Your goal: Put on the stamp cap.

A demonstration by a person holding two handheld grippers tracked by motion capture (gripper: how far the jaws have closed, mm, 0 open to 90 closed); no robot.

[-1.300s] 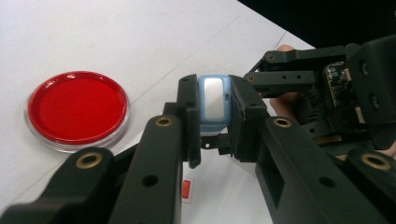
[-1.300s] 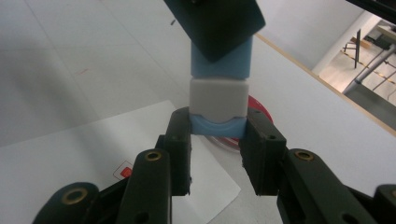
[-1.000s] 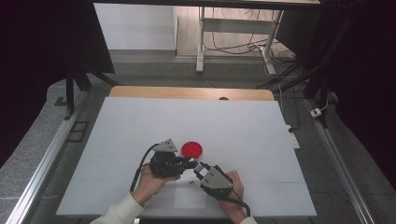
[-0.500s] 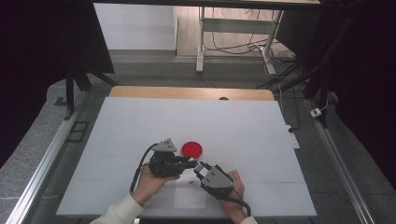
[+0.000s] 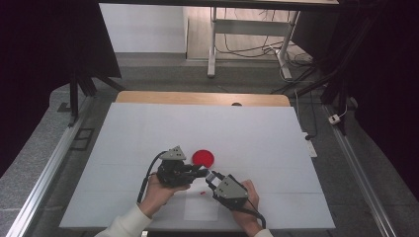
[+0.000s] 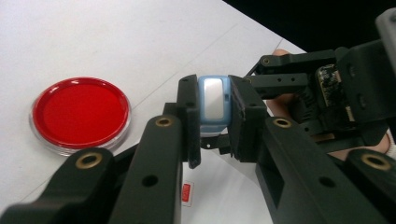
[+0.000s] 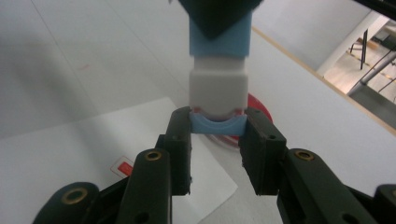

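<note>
While both my hands sit close together at the near middle of the white table (image 5: 148, 128), the little blue-and-white plastic piece (image 6: 213, 105) hangs between my two tools, just above the table and beside the round red dish with a clear rim (image 5: 203, 158). My left gripper (image 6: 213, 126) is clamped on the piece's blue body, jaws pressed flat against both sides. My right gripper (image 7: 217, 128) pinches the small blue lip at the piece's other end.

Compared with a second ago, very little has shifted: my right hand has drifted slightly toward me, the left has barely moved, and the dish sits where it was. I take that to mean I am tugging the white section from the blue one, though no gap shows yet.

From above, the piece is lost among the black jaws. A red-marked label (image 6: 186, 192) lies on a paper sheet (image 5: 200, 210); its print is unreadable.
</note>
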